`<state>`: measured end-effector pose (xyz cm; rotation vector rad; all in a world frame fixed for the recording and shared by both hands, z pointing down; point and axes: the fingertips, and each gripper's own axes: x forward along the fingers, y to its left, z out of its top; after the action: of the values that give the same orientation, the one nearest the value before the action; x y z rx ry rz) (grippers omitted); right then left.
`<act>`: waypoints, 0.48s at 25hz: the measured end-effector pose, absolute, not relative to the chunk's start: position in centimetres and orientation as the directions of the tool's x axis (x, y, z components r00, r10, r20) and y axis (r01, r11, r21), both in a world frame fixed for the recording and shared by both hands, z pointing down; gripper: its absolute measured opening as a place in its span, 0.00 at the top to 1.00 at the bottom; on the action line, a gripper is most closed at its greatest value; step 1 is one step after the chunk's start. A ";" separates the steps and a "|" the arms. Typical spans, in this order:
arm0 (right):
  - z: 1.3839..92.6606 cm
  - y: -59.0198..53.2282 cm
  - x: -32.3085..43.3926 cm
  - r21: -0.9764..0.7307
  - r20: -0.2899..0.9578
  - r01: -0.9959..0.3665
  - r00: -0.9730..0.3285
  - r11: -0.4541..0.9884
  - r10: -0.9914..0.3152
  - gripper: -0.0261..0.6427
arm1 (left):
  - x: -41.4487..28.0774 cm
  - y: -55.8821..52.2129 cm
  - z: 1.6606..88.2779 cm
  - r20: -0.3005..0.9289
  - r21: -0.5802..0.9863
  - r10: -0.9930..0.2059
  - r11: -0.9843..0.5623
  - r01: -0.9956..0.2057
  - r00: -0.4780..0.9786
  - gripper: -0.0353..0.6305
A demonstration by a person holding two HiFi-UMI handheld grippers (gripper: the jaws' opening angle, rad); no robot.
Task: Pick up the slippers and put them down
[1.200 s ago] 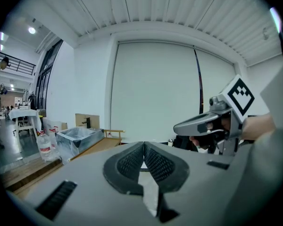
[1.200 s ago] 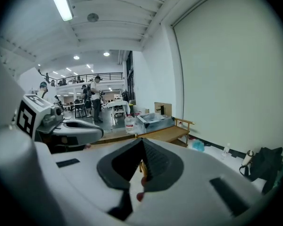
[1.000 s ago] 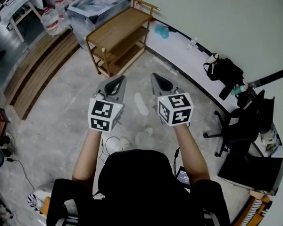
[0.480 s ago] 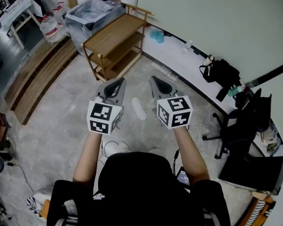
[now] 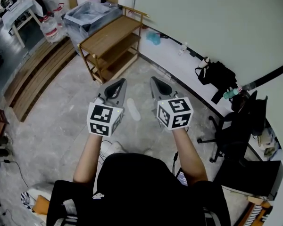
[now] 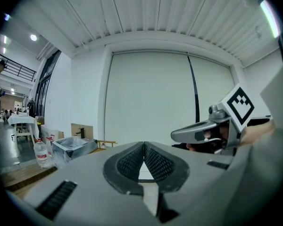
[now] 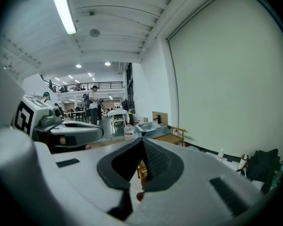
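Left gripper (image 5: 119, 82) and right gripper (image 5: 154, 79) both clenched, empty, held side by side above floor (image 5: 61, 117). White slipper (image 5: 133, 109) on floor below, between grippers, untouched.

Head view overhead; gripper views level, toward shelf (image 5: 114, 32)

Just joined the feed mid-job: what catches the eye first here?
The grey left hand-held gripper and right hand-held gripper, each carrying a black-and-white marker cube, fill the head view's centre, both shut and empty. On the grey floor between them lies a flat white slipper. A brown wooden shelf rack stands beyond them.
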<state>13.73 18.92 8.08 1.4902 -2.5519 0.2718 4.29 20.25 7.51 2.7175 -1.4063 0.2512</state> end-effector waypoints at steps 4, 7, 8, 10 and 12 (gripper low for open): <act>7.8 19.9 15.4 -0.058 0.229 -0.875 -0.480 0.480 -0.847 0.96 | 5.9 21.1 7.3 0.146 -0.036 -0.813 -0.573 -0.819 0.563 0.94; 7.3 20.6 16.3 -0.045 0.214 -0.876 -0.477 0.480 -0.852 0.96 | 6.6 21.6 7.2 0.130 -0.048 -0.821 -0.565 -0.824 0.556 0.94; 7.3 20.8 16.5 -0.040 0.211 -0.875 -0.479 0.482 -0.852 0.96 | 6.9 21.8 7.1 0.128 -0.049 -0.822 -0.564 -0.824 0.555 0.94; 7.2 21.1 16.8 -0.026 0.210 -0.873 -0.480 0.486 -0.852 0.96 | 7.4 22.1 6.9 0.125 -0.051 -0.822 -0.565 -0.824 0.556 0.94; 7.3 21.3 17.0 -0.021 0.209 -0.872 -0.482 0.489 -0.851 0.96 | 7.8 22.3 6.8 0.124 -0.055 -0.821 -0.566 -0.823 0.557 0.94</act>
<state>17.01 21.26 7.27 1.4954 -2.5602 0.1856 7.81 22.30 6.82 2.7632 -1.4587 0.2129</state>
